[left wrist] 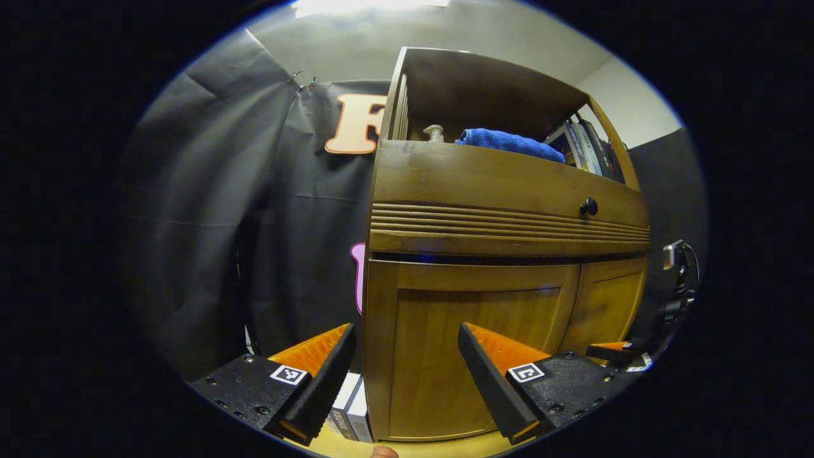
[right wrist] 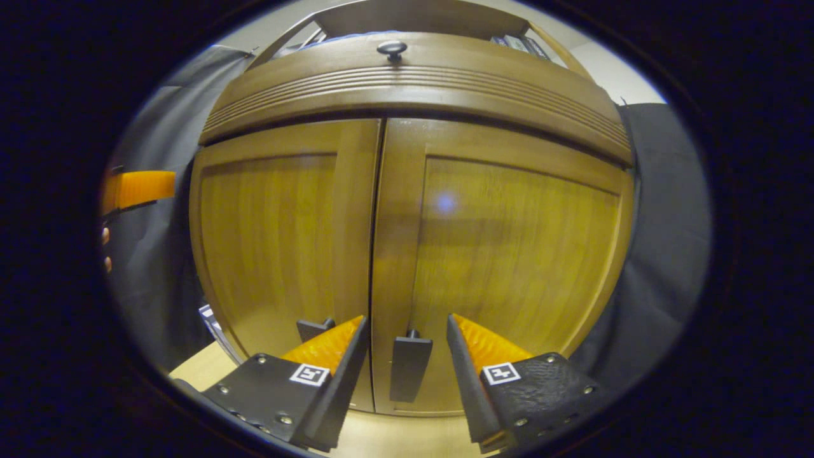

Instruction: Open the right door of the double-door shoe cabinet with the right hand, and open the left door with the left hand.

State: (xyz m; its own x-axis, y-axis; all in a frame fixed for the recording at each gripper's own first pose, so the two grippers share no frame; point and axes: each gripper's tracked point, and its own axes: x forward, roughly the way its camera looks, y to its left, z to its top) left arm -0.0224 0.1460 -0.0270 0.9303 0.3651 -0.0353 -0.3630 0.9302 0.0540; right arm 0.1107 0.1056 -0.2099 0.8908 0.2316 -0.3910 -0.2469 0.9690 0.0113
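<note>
The wooden shoe cabinet has both doors shut. In the right gripper view the right door (right wrist: 515, 242) and left door (right wrist: 273, 235) meet at a centre seam. My right gripper (right wrist: 407, 318) is open, and the right door's dark handle (right wrist: 410, 366) stands between its fingers without touching them. The left door's handle (right wrist: 315, 329) peeks out behind the left finger. In the left gripper view my left gripper (left wrist: 407, 327) is open, held off the cabinet's left front corner, facing the left door (left wrist: 470, 356). The right gripper's orange finger (left wrist: 613, 352) shows low by the right door (left wrist: 604, 305).
Above the doors runs a drawer with a round black knob (left wrist: 588, 206). The open shelf on top holds a blue towel (left wrist: 509, 143), books (left wrist: 582, 149) and a bottle top (left wrist: 434, 132). Small boxes (left wrist: 353, 407) stand on the wooden floor left of the cabinet. Black cloth hangs on both sides.
</note>
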